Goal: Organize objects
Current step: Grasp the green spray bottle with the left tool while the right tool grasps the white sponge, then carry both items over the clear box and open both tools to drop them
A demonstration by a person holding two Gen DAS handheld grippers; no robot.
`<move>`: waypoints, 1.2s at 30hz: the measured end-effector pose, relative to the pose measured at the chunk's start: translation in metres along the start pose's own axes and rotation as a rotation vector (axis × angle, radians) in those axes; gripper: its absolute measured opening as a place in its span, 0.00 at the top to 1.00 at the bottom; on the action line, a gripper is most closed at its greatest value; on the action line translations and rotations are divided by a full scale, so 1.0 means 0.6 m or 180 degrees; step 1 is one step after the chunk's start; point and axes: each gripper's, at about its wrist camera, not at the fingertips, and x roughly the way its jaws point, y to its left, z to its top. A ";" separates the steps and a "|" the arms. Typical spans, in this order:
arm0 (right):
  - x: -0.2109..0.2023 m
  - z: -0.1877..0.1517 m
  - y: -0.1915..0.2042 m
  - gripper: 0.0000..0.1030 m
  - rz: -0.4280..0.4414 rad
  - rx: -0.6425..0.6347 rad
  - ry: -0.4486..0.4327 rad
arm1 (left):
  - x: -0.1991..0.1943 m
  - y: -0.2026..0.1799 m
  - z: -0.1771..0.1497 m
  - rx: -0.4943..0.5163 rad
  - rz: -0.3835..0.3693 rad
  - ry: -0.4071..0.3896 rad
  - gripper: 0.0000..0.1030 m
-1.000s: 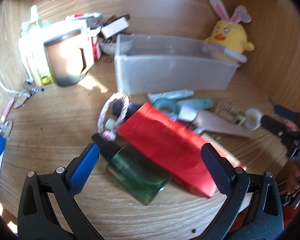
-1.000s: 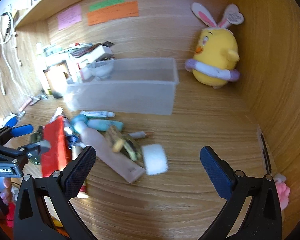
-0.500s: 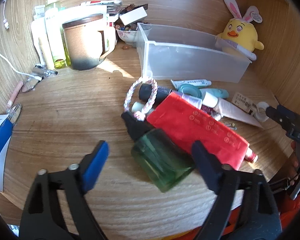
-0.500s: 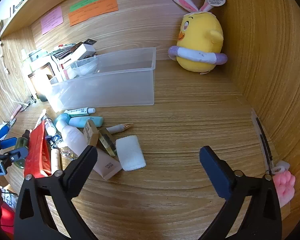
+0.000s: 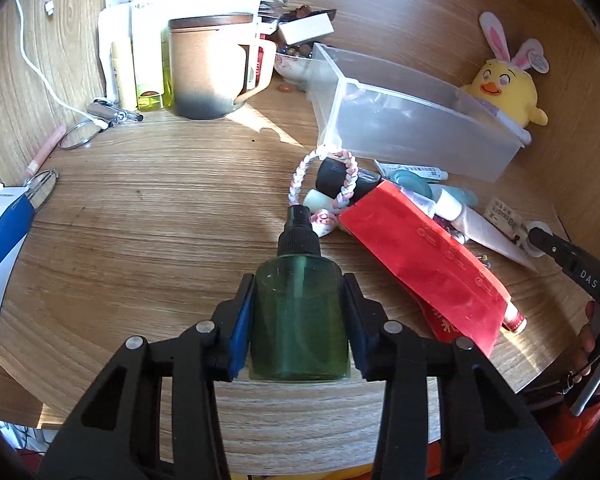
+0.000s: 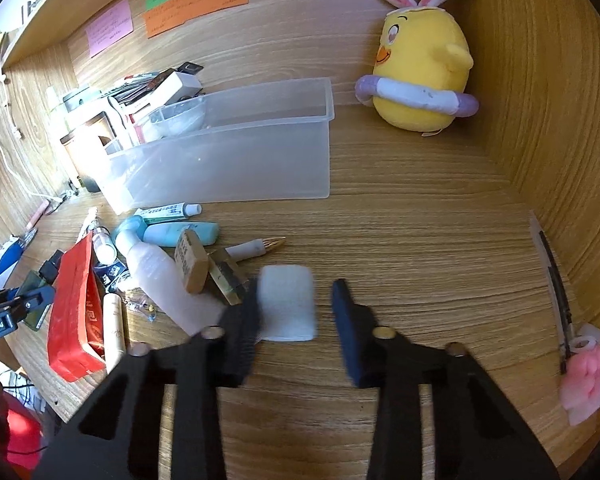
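My left gripper is shut on a green spray bottle with a black cap, lying on the wooden desk. A red packet lies just right of it, with a braided loop, tubes and small bottles behind. A clear plastic bin stands beyond, also in the right wrist view. My right gripper is partly closed around a white pad; the left finger touches it, the right finger stands apart. The left gripper shows at the left edge in the right wrist view.
A yellow plush chick stands at the back right. A brown mug, bottles and boxes crowd the back left. A white cable and blue-white box lie at left. A pink toy lies at the right wall.
My left gripper has closed on the green bottle, which now points straight ahead. My right gripper has moved down over the white pad and narrowed its jaws.
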 end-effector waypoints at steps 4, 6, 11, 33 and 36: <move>-0.003 0.001 0.002 0.78 -0.0034 0.0006 -0.0045 | -0.013 -0.005 0.006 0.0059 0.0040 -0.0112 0.60; -0.008 0.003 0.001 0.78 -0.0033 0.0014 -0.0079 | -0.022 -0.008 0.012 0.0092 0.0050 -0.0178 0.60; -0.027 0.020 0.002 0.78 -0.0021 -0.0008 -0.0203 | -0.043 -0.012 0.040 0.0109 -0.0049 -0.0323 0.60; -0.041 0.163 0.054 0.78 0.0167 -0.0269 -0.0695 | -0.015 -0.065 0.211 0.0237 -0.0522 -0.0641 0.60; -0.032 0.180 0.065 0.78 0.0160 -0.0328 -0.0695 | 0.008 -0.075 0.235 0.0277 -0.0418 -0.0632 0.60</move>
